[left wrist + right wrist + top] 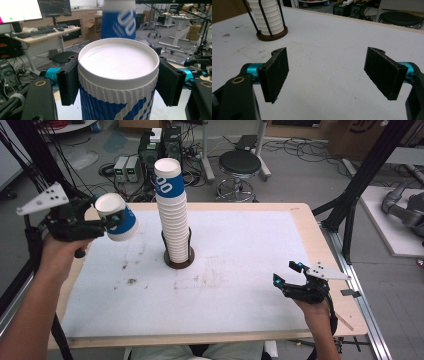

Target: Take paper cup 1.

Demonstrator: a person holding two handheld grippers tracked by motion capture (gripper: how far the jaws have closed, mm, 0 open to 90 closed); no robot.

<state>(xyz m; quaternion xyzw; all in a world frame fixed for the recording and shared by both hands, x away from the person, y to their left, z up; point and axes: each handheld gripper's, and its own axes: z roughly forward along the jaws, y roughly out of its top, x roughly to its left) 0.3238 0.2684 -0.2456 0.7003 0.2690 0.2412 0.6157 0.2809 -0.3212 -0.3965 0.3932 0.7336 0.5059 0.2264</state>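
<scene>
The left tool (111,220) clamps a single blue-and-white paper cup (118,217) between its two black pads, which press on opposite sides just under the rolled rim. In the left gripper view the cup (118,75) sits between the pads with its white closed base facing the camera, so it is gripped upside down relative to the tool's line of sight; in the high view it lies tilted nearly on its side, in the air above the far left corner of the desk (300,215). Holding it by the ribbed wall near the rim probably gives the pads the stiffest part of the cup to squeeze without crushing it.

To the right of the held cup, at the middle of the desk's far half, stands a tall stack of cups (172,215), kept upright by a black wire holder on a round brown base (178,262). The wire frame is likely there so the column does not topple when a cup is added or pulled off.

The right tool (285,275) rests low near the desk's near right corner, well apart from the stack. Its jaws stand wide apart with nothing between them, seemingly parked out of the way while the left hand works.
</scene>
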